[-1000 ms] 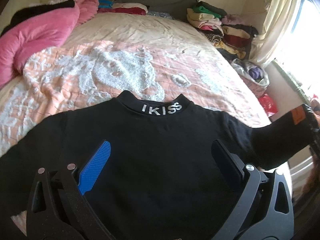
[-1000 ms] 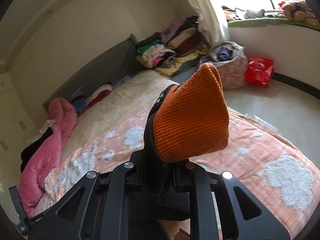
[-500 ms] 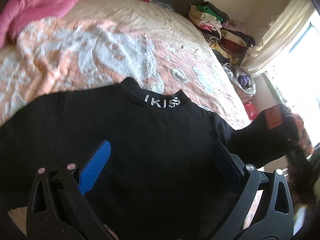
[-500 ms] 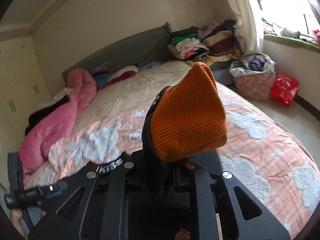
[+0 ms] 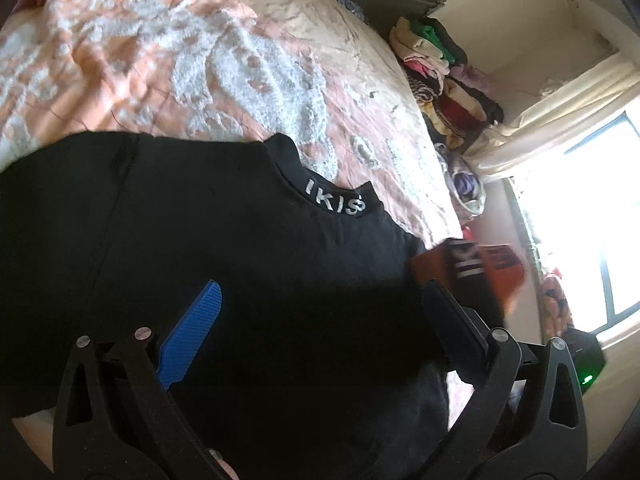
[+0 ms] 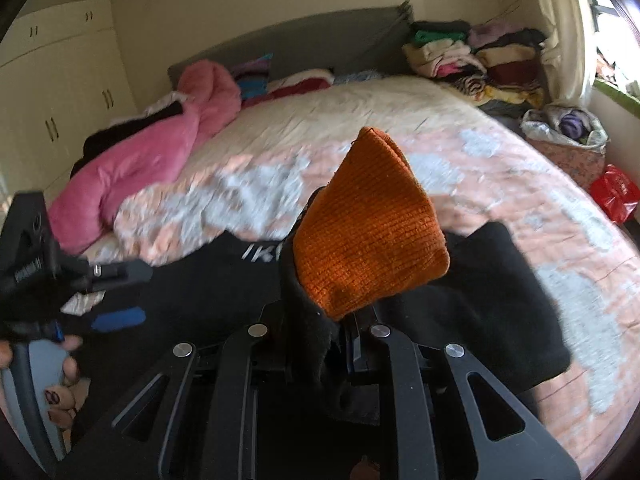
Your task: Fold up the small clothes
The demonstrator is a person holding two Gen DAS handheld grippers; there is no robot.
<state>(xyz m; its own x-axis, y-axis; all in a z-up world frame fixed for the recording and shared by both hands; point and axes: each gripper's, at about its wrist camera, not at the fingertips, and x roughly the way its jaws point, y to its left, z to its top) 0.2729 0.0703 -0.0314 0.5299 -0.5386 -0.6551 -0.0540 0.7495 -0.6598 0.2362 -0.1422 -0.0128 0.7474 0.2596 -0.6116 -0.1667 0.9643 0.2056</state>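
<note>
On the peach-and-white bedspread (image 5: 132,60) lies your black sweater (image 5: 240,272), spread flat, its lettered collar (image 5: 336,200) toward the headboard. Your left gripper (image 5: 320,320) hangs over the sweater's body with its blue-padded fingers (image 5: 192,332) spread wide and nothing between them; the cloth lies beneath them, and whether the tips touch it you cannot tell. Your right gripper (image 6: 320,320) is pinched nearly closed on the sweater's sleeve, whose orange ribbed cuff (image 6: 368,232) stands up past the fingertips, on the side of the collar nearer the window. Both grippers tilt downward toward the sweater. In the right wrist view your left hand (image 6: 60,372) wraps its gripper's handle, beside the sweater's edge away from the window.
</note>
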